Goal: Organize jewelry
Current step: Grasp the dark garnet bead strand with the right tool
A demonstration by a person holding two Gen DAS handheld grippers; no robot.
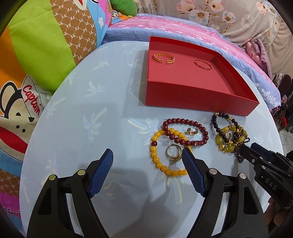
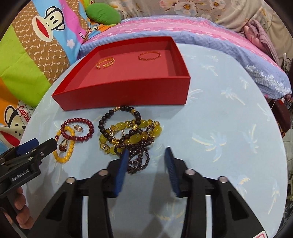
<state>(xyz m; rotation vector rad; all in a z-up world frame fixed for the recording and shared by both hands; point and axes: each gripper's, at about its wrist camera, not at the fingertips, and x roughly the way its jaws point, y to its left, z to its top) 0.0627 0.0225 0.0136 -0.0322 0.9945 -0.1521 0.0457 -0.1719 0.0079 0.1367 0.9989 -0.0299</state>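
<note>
A red box [image 1: 194, 99] [image 2: 128, 95] on the light blue round table holds a gold chain cuff [image 1: 164, 58] [image 2: 105, 62] and a thin gold bangle [image 1: 203, 64] [image 2: 149, 55]. In front of it lie a dark red bead bracelet [image 1: 185, 130] [image 2: 77, 130], a yellow bead bracelet [image 1: 161, 152] [image 2: 64, 144], two rings [image 1: 174, 152] [image 1: 192, 131], and a tangled pile of black, yellow-green and purple beads [image 2: 128, 135] [image 1: 228, 137]. My left gripper [image 1: 147, 161] is open, its right finger beside the ring. My right gripper [image 2: 146, 159] is open over the purple beads [image 2: 139, 159].
The table [image 1: 91, 109] stands against a bed with a pink and blue striped blanket [image 1: 164, 23] and colourful cartoon pillows [image 1: 36, 55]. A floral cover [image 2: 201, 9] lies behind. The table's right half [image 2: 228, 128] carries no objects.
</note>
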